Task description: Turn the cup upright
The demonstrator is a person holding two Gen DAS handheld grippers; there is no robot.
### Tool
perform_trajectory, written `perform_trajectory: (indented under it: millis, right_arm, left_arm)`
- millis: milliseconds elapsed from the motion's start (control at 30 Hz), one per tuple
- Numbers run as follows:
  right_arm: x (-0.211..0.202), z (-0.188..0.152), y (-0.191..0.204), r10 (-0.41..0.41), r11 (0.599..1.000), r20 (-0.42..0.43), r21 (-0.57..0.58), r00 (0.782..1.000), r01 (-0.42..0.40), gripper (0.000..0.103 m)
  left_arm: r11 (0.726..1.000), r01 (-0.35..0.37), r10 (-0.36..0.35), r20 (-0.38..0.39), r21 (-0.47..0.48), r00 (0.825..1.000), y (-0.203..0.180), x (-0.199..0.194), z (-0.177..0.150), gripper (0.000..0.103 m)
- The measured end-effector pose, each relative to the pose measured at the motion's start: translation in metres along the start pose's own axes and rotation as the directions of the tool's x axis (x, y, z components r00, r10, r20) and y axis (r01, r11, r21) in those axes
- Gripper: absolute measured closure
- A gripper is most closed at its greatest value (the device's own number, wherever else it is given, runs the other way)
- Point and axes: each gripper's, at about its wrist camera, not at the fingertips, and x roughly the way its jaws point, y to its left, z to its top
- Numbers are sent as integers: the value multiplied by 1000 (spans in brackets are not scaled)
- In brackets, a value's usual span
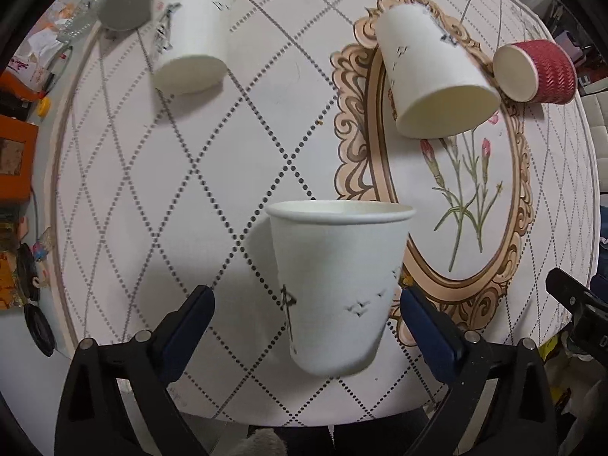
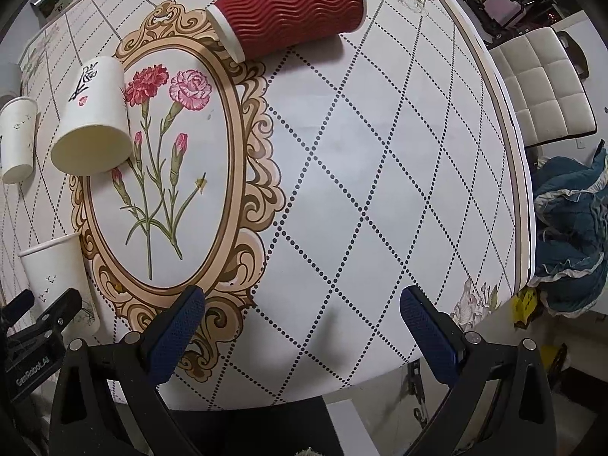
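One white paper cup (image 1: 338, 285) stands upright on the table (image 1: 212, 174) between the wide-open, empty left gripper (image 1: 304, 304). At 1 o'clock, another white cup (image 1: 433, 76) and a red ribbed cup (image 1: 539, 72) lie sideways, still unflipped. The right gripper (image 2: 302, 306) is open, empty.

We see white cup (image 1: 338, 285): smooth matt paper | red cup (image 2: 292, 7): ribbed, wavy paper sleeve | tablecloth (image 2: 380, 152): smooth, faintly glossy printed sheet | finger pads (image 2: 429, 334): blue, textured | chair (image 2: 543, 87): quilted, leather-like.
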Motion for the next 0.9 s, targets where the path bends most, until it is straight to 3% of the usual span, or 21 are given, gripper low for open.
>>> perform_trajectory:
  millis: [233,400,433,667,900]
  right_arm:
    - [-19,-6,-4,14,1000,31,17,999,-15,0]
    - [-42,-11,-6,29,999,63,31,998,-32,0]
    - [-47,-13,-7,34,999,73,35,997,-37,0]
    - [-76,-22,0,58,997,120,38,991,-63,0]
    - [-98,-26,41,91,995,144,-44,985,-86,0]
  left_arm:
    - [1000,-28,27,94,9,995,6,-58,-8,3]
    - [999,-37,37,156,2,987,19,-93,-31,3]
    - [999,-37,37,163,0,986,39,-87,-40,3]
    - [997,-74,81,227,-38,971,64,-110,-51,3]
    - [985,-122,148,234,-122,961,119,-103,-57,3]
